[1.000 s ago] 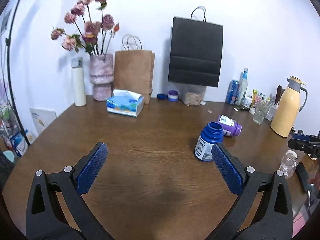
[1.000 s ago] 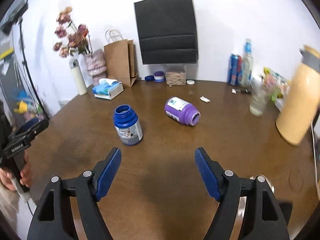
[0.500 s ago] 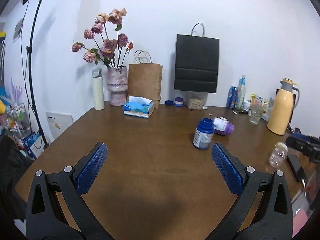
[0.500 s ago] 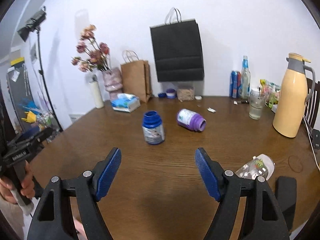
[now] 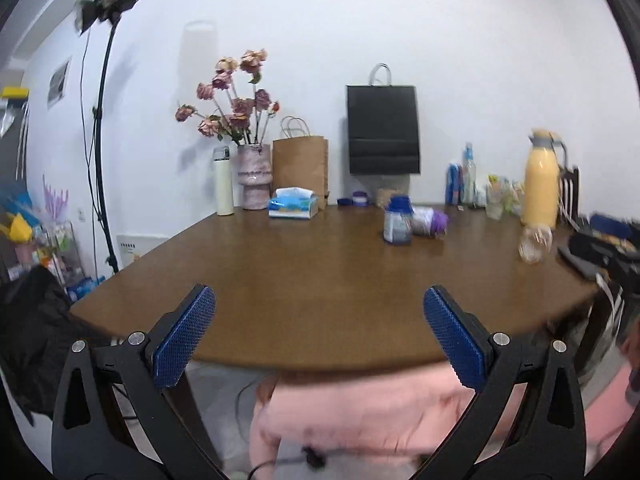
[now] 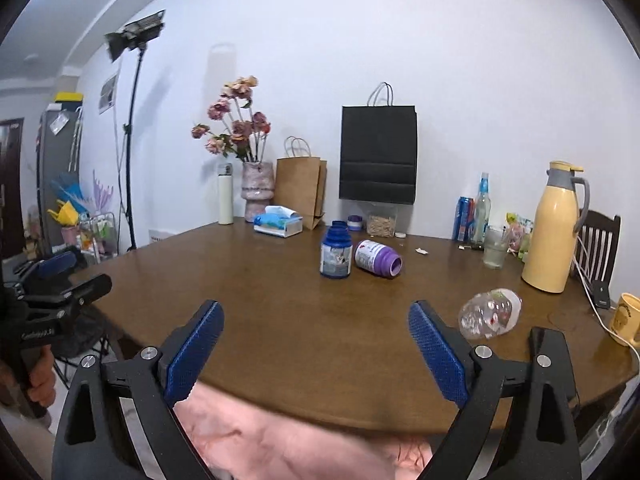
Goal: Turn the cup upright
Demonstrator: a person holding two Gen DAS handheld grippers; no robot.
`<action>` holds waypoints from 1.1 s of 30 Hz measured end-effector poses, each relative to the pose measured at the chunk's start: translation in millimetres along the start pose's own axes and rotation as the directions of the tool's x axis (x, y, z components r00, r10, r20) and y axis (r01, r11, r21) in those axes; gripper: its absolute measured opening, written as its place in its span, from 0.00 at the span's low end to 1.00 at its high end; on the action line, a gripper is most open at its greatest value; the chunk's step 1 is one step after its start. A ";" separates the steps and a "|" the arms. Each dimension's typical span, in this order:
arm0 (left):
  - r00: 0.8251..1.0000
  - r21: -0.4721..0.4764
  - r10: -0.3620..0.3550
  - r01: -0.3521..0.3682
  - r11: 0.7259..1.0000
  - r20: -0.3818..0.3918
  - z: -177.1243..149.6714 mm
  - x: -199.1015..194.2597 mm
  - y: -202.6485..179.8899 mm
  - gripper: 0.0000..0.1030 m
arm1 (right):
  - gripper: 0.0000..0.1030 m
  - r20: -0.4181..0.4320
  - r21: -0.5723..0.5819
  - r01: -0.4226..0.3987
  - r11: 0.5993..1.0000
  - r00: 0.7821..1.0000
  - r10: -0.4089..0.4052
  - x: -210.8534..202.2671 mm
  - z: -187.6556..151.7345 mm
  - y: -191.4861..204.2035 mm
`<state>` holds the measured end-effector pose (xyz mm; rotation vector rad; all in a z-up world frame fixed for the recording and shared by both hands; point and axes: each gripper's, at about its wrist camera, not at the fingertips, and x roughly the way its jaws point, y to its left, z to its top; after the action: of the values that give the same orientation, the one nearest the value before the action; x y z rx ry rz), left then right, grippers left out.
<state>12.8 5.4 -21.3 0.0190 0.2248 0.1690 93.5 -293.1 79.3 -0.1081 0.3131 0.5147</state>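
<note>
A blue cup (image 6: 336,254) stands on the brown table (image 6: 280,320) with its mouth up. A purple cup (image 6: 378,259) lies on its side just right of it, mouth facing right. Both show in the left wrist view, the blue cup (image 5: 397,221) and the purple cup (image 5: 430,221). My left gripper (image 5: 318,330) is open and empty, held back over the table's near edge. My right gripper (image 6: 316,344) is open and empty, also at the near edge, well short of the cups.
A clear plastic bottle (image 6: 490,314) lies on its side at the right. A yellow thermos jug (image 6: 554,228), a glass (image 6: 495,248), a yellow mug (image 6: 626,318), a tissue box (image 6: 278,222), a flower vase (image 6: 258,190) and paper bags (image 6: 378,156) stand around the table.
Both grippers have pulled back from the cups to the table's near edge and risen. The cups have not moved. Both grippers stayed open.
</note>
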 end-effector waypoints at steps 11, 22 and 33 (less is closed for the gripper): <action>0.996 0.005 -0.006 0.005 1.000 0.085 -10.2 -25.4 -2.9 1.00 | 0.94 0.016 0.142 -0.037 0.989 0.999 0.035 -30.6 -38.2 16.0; 0.996 0.021 -0.022 0.020 1.000 0.089 -10.1 -26.5 -6.6 1.00 | 0.94 0.006 0.152 -0.027 0.988 1.000 0.026 -29.5 -40.4 14.1; 0.996 0.024 -0.022 0.020 1.000 0.087 -11.2 -26.3 -8.5 1.00 | 0.94 0.003 0.151 -0.027 0.988 1.000 0.027 -29.8 -40.1 12.9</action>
<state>-13.6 -7.4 -26.8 0.0468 0.1400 0.1447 51.8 -303.1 50.6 0.0433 0.3521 0.5165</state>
